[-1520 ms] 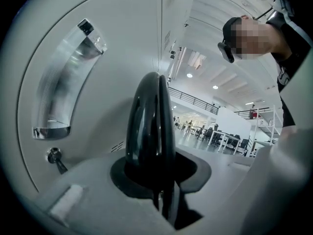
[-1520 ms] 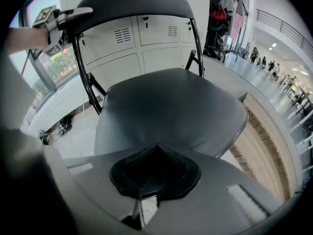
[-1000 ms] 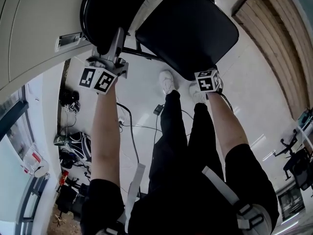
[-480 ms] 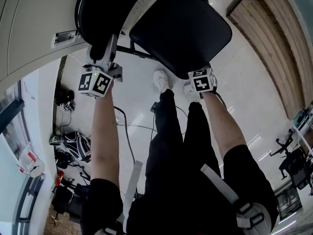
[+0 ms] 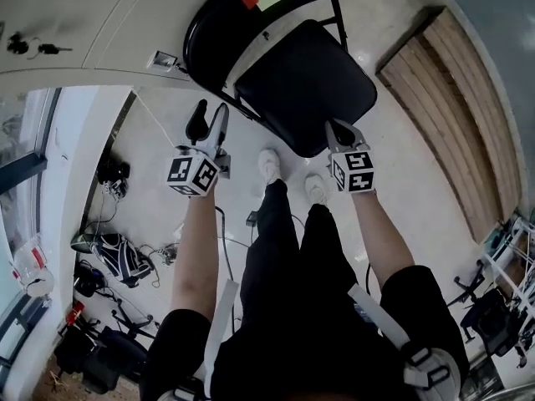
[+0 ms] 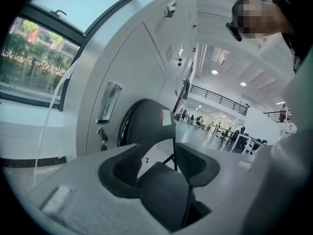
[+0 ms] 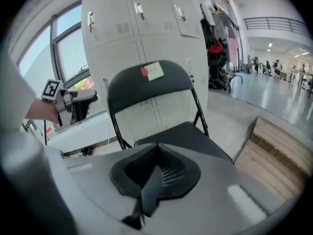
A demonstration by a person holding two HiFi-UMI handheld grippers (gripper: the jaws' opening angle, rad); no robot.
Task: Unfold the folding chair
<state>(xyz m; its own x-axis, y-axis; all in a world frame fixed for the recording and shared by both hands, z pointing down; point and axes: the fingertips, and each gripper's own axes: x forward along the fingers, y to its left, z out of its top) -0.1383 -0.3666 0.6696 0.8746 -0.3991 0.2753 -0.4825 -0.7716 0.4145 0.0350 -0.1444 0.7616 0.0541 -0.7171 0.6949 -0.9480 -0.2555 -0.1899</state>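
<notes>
Position of item: the folding chair (image 5: 305, 82) stands on the floor directly ahead of the person, its backrest (image 7: 146, 84) toward the grey lockers (image 7: 146, 28). The seat (image 7: 188, 133) lies down and about level, so in my judgement the chair is already opened out.

Left gripper (image 5: 209, 117): jaws spread wide with nothing between them. Its own view shows only the chair beyond the gap. It stands off the chair's left side, clear of the frame, pointing roughly across at the backrest.

Right gripper (image 5: 338, 132): jaws closed together, holding nothing. It sits just beside the front edge of the seat. The head view suggests it may overlap that edge, but the right gripper view shows the seat lying ahead of the tips, so contact is doubtful.

Governing relation: the seat runs front to back away from the person, and the right gripper is plainly the nearer of the two. Any final press to settle the seat would fall to it.
</notes>
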